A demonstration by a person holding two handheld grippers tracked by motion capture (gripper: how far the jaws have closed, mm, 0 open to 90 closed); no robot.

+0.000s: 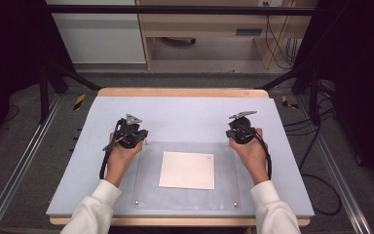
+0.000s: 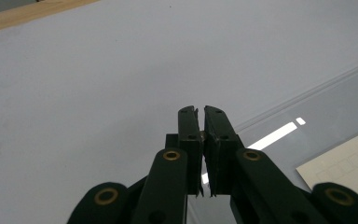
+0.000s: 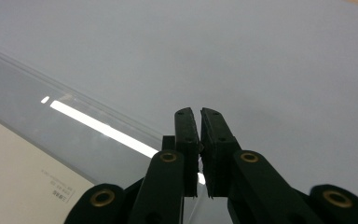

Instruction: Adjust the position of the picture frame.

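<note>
Small grey printed line near one edge of the cream rectangular paper sheet (image 3: pixel 23 172) under the clear acrylic plate (image 3: pixel 37 93), too blurred to read, faint row of printed boxes, no legible text elsewhere

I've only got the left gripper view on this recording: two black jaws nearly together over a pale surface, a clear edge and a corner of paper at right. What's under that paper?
Observer: In the high view the paper sheet lies flat on a clear plate with small fasteners at its near corners, set on the grey board.
Operator: Where is the other tool?
Observer: The right tool sits at the plate's far right corner, mirroring the left tool at the far left corner.
Operator: Is the right one holding anything?
Observer: No. In the right gripper view its jaws stand nearly together with nothing between them.
</note>
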